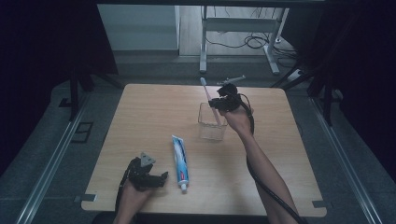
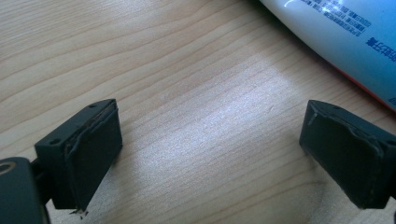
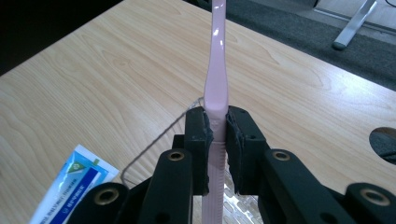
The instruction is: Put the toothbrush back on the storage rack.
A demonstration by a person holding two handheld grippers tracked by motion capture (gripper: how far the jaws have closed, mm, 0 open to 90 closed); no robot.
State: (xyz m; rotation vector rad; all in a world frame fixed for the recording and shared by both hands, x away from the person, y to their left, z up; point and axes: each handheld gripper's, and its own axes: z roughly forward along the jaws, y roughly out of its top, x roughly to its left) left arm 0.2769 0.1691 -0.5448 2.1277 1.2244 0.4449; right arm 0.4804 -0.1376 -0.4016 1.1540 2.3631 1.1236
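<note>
We hold the pink toothbrush (image 3: 218, 70), light, stiff and slick, clamped mid-handle in our right gripper (image 3: 217, 140) over the clear cup (image 1: 212, 123) toward the table's (image 1: 149, 112) far right, while our left gripper (image 2: 210, 154) rests jaws apart near the front edge beside the toothpaste tube (image 1: 180, 161).

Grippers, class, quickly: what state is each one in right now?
Left gripper: open, holding nothing, beside the toothpaste tube.
Right gripper: closed on the pink toothbrush, over the clear cup.

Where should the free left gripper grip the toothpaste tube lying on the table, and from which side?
Likely the toothpaste tube mid-body, from straight above, jaws spanning its narrow width: it lies flat, lengthwise, cap toward the person. The left gripper sits open just beside it.
</note>
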